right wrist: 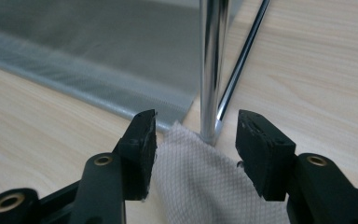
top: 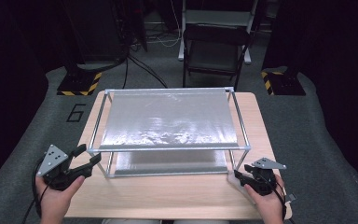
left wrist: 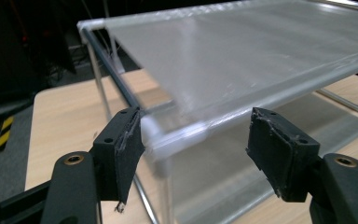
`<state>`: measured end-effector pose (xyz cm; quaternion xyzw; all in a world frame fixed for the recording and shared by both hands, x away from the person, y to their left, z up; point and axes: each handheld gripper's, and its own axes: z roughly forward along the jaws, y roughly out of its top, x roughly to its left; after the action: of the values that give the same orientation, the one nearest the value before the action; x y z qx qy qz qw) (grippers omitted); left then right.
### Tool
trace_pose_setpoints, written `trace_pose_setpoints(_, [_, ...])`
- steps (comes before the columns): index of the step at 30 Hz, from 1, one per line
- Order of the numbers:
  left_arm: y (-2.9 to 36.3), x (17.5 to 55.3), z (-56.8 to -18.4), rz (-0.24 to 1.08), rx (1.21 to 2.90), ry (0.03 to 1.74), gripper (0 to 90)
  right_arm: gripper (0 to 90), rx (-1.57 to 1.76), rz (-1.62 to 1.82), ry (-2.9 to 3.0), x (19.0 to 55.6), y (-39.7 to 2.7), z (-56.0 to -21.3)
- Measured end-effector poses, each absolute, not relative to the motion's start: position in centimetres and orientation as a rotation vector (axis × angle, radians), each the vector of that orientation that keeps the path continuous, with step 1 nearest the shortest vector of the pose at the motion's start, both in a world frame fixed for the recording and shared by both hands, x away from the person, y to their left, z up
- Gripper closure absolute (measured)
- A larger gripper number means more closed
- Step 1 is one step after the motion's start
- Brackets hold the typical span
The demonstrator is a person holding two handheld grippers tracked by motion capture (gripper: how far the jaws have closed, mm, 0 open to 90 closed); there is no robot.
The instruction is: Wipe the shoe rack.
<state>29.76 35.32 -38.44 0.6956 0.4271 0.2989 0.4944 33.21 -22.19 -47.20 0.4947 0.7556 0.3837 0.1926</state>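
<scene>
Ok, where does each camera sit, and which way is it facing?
High view: above the person's side, facing forward and down on the two-tier rack; both hands, left tongs and right tongs show.
Left gripper view: on the left tongs, facing the rack's near upper corner.
Right gripper view: on the right tongs, facing a rack leg and white cloth.
All share the rack.

- A lab or test room set up for recording, dim and dark-walled.
- Grey carpet floor [top: 23, 140] with a painted number 6 [top: 77, 112].
- Yellow-and-black hazard-striped stand bases [top: 80, 84].
- Loose cables [top: 161, 39] trail behind a folding chair [top: 213, 52].
- One small wooden desk [top: 168, 196] stands alone in the middle.
</scene>
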Motion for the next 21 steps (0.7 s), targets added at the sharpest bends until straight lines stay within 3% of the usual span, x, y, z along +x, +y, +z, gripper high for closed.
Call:
trace_pose_setpoints(4, [36.1,29.5,-39.2,0.705,1.679,1.058,38.9,51.5,1.397,1.077,2.109,33.6,-22.1,-46.8])
trace_pose_setpoints(5, [36.3,29.5,-39.5,0.693,1.686,1.062,39.3,60.2,1.407,1.076,2.099,33.9,-22.2,-46.5])
trace_pose_setpoints(9, [36.7,30.2,-40.9,0.64,1.711,1.109,44.6,68.6,1.414,1.082,2.096,34.1,-22.3,-46.2])
trace_pose_setpoints(11, [36.7,30.9,-41.7,0.613,1.712,1.122,51.2,77.0,1.404,1.08,2.096,34.3,-22.4,-45.9])
trace_pose_setpoints(21, [36.5,32.5,-43.2,0.567,1.738,1.142,73.3,80.3,1.405,1.064,2.114,35.4,-22.1,-45.6])
